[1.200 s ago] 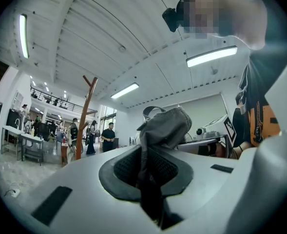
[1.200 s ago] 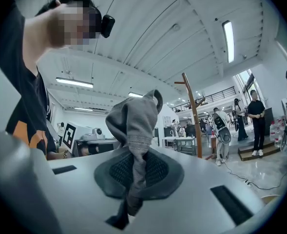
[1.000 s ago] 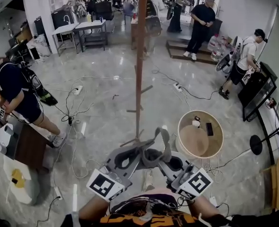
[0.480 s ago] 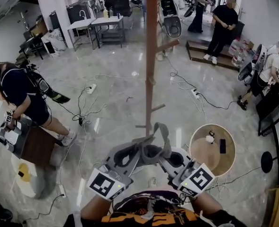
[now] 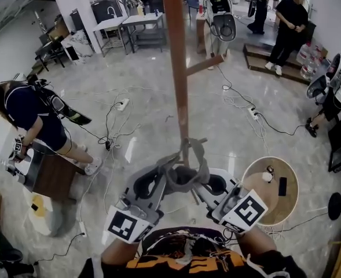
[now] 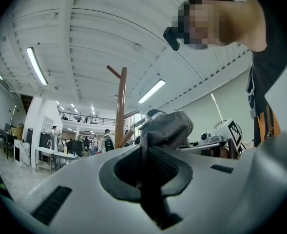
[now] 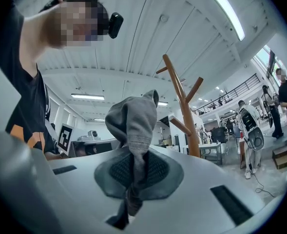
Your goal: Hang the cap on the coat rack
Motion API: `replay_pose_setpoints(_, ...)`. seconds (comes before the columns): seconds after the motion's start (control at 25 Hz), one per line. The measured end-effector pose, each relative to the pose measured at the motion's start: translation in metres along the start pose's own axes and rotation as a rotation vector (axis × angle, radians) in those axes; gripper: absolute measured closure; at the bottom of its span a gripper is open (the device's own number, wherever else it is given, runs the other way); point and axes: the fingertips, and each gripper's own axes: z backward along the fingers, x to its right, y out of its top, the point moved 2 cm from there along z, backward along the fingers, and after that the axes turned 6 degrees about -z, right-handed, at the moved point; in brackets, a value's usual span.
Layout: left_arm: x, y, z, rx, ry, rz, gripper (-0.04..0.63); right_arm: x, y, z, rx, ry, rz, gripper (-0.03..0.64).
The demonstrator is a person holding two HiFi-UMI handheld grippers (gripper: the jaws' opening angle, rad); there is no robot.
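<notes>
L side, far from the work: a person [image 5: 28,112] bends at a desk [image 5: 46,178]. Cables [image 5: 115,126] trail over the floor btw there and the coat rack [image 5: 176,68].

Left gripper [image 5: 165,175]: jaws nearly together, pinching a fold of the grey cap [image 5: 187,169]. Its own view shows fabric squeezed btw them. The cap hangs bunched btw the two grippers, on the near side of the rack pole and close to it, not on any peg yet.

Right gripper [image 5: 202,183]: jaws closed tight on another fold of the same cap. A round table [image 5: 263,204] sits further R, well apart.

Risks, as I judge them:
- Cap is crumpled w/ no opening turned toward a peg [image 5: 205,64], so it may snag, or slide off the slanted peg if let go too soon.
- Both grips are on thin fabric. Pulling the hands apart could slip a fold out and drop the cap.
- Bumping the pole w/ a gripper could rock the rack.
- Cables near the base are a trip hazard if stepping closer.
- Pegs sit higher than the cap in both gripper views. Too short a lift misses them.
</notes>
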Motion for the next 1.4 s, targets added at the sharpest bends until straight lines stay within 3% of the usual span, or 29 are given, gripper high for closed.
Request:
replay_pose_setpoints(0.16,-0.013,-0.004,-0.006,0.013,0.028,-0.030,0.548,0.013,0.001,-0.012,-0.008,0.024,-0.002,0.600)
replay_pose_setpoints(0.36,-0.020,-0.002,-0.017,0.028,0.024,-0.007,0.548,0.025,0.003,-0.019,-0.018,0.031,0.009,0.600)
replay_pose_setpoints(0.6,-0.033,-0.005,-0.030,0.010,-0.020,-0.018,0.548,0.042,0.004,-0.029,-0.031,-0.013,-0.019,0.600)
replay_pose_setpoints(0.92,-0.049,-0.005,-0.046,0.035,-0.014,0.011,0.548,0.068,0.010,-0.042,-0.055,-0.062,0.001,0.600)
replay_pose_setpoints(1.4,-0.066,-0.038,-0.059,-0.015,-0.037,-0.026,0.548,0.101,-0.028,-0.063,-0.131,-0.166,-0.037,0.600)
